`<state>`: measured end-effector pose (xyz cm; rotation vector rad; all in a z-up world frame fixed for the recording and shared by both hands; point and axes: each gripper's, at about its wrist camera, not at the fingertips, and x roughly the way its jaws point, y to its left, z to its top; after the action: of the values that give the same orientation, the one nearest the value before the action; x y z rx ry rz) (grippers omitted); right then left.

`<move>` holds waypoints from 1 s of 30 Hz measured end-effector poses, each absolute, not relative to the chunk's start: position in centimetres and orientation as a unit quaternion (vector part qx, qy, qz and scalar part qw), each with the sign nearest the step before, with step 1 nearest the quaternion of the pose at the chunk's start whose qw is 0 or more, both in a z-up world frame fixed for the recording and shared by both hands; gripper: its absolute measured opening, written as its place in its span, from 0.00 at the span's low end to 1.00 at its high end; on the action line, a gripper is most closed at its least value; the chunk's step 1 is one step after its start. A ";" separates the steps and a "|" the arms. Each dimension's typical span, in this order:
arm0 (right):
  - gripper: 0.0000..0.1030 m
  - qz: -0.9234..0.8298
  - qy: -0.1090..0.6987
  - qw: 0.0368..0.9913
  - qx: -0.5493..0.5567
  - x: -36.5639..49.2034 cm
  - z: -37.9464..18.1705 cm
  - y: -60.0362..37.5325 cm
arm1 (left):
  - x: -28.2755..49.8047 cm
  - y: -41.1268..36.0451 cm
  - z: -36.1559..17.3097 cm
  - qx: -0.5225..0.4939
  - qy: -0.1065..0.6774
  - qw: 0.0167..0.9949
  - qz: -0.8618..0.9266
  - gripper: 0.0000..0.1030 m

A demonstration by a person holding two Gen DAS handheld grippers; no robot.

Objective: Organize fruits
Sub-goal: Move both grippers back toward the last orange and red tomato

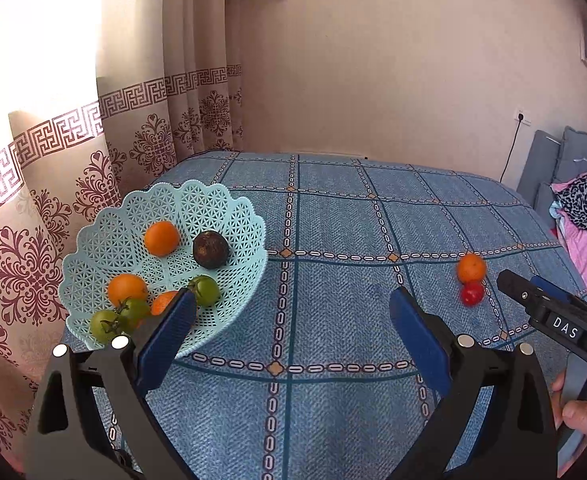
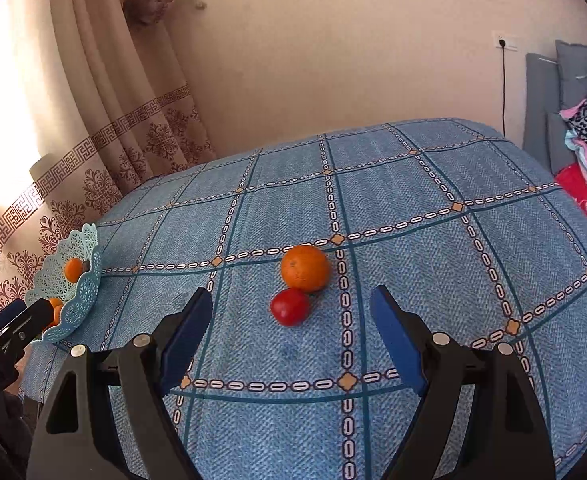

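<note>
right claw: wide, empty, above surface, aimed at the loose fruit
left claw: wide, empty, left finger overlapping basket front
surface: blue checked cloth, bare between claws and out to far and right edges
red tomato: on cloth, touching orange, nearer side
orange: round, no long axis, just behind tomato
basket: teal lattice, at left surface edge, holds oranges, green tomatoes, dark fruit
curtain: beyond basket, left

Open left claw above blue tablecloth, fruit-filled lattice basket left, orange touching tomato right
</note>
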<state>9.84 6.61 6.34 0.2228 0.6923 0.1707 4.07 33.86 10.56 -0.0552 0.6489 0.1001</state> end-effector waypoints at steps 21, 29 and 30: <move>0.78 0.014 0.341 0.926 0.165 10.6 3.8 -0.4 | 9.3 22.8 6.6 0.028 0.376 0.924 -0.061 0.89; 0.78 0.003 0.337 0.927 0.167 10.3 3.6 -0.9 | 11.2 19.7 5.0 0.032 0.401 0.909 -0.107 0.69; 0.78 0.001 0.336 0.927 0.169 10.2 3.6 -1.0 | 11.4 19.4 4.8 0.034 0.402 0.908 -0.111 0.67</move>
<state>10.24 -1.04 3.63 0.3458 0.6884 0.0029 11.38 19.37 4.77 0.0695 0.8297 -0.2288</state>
